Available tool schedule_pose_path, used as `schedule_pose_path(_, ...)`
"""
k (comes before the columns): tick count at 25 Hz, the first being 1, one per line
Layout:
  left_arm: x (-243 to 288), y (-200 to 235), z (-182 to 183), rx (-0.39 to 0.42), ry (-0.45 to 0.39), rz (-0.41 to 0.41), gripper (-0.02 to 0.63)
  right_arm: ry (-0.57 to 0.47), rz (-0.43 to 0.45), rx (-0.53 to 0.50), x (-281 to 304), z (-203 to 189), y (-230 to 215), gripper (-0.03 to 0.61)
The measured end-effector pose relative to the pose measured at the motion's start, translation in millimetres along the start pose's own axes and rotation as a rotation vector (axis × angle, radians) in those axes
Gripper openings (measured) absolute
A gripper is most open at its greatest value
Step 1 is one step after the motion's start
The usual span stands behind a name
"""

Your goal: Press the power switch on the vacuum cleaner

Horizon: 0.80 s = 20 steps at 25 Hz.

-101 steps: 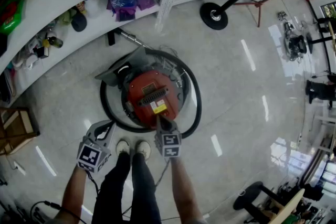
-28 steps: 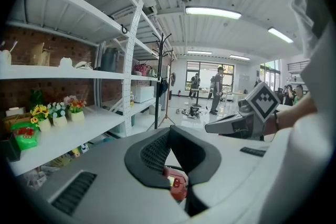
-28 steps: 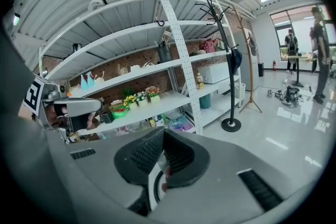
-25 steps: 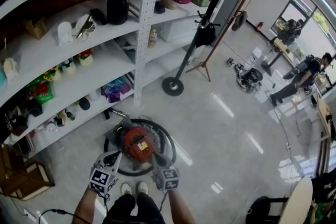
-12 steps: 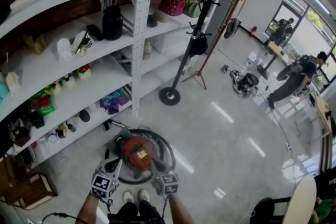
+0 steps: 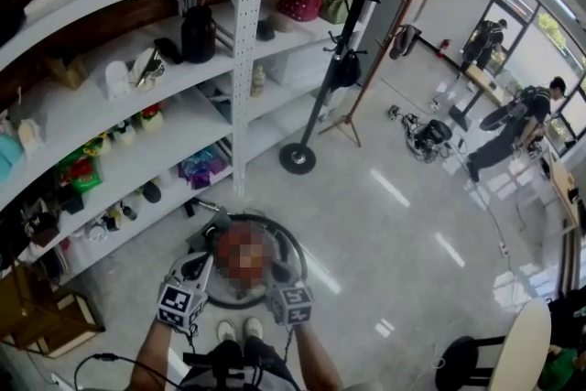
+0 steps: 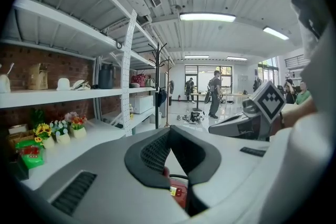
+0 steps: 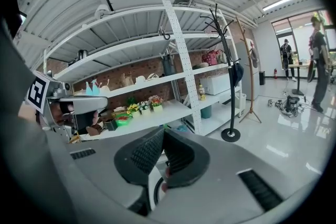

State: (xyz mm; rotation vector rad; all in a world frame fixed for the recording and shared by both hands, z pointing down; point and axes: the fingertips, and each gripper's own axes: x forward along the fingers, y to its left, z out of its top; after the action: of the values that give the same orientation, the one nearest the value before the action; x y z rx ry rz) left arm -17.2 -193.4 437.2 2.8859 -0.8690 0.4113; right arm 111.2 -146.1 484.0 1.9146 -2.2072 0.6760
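Room: big open hall with a glossy pale floor [image 6: 394, 224]. White shelving [image 6: 240, 59] runs along the left in front of a brick wall [image 7: 63, 68], and strip lights run across the ceiling. A black coat stand [image 6: 316, 119] has its round base on the floor just off the shelving's front edge. Two people [image 6: 508, 137] are far off at the right edge of the floor, by the windows.

Vacuum cleaner [image 6: 245, 254]: red body, on the floor close to the shelving's foot, directly ahead of the person's white shoes [image 6: 233, 330]. A black hose [image 6: 295, 256] is looped round it. The switch itself can't be made out.

Left claw [image 6: 200, 263] is over the vacuum's near-left edge, tips pressed together with nothing between them. The red body shows below, past the pads. Right claw [image 6: 277, 271] is over the near-right edge, also clenched and empty. Can't tell whether either one touches the vacuum.

Containers:
- Black jug [image 6: 199, 34] upright on an upper shelf, contents not visible.
- Red bag [image 6: 302, 0] one shelf up, towards the right end.
- White box [image 7: 143, 104] on a lower shelf, closed.
- Small pots [image 7: 62, 134] on the middle shelf, holding flowers.
- Wooden crate [image 6: 41, 316] on the floor at the lower-left corner, inside unreadable.
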Motion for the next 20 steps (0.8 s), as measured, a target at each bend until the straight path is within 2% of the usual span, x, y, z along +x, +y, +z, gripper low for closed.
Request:
schedule_pose_path(5, -4, 4, 23, 0.040, -0.037, 0.024, 0.006, -0.052, -0.002, -0.008, -9, 21, 0, 0.014)
schedule_pose_path(13, -16, -2, 44, 0.039, -0.078, 0.026, 0.007, -0.094, -0.002, -0.013, -28, 42, 8, 0.013)
schedule_pose_path(20, -37, -4, 66, 0.079, -0.136, 0.037, 0.006, -0.138, 0.008, -0.036, -44, 56, 20, 0.013)
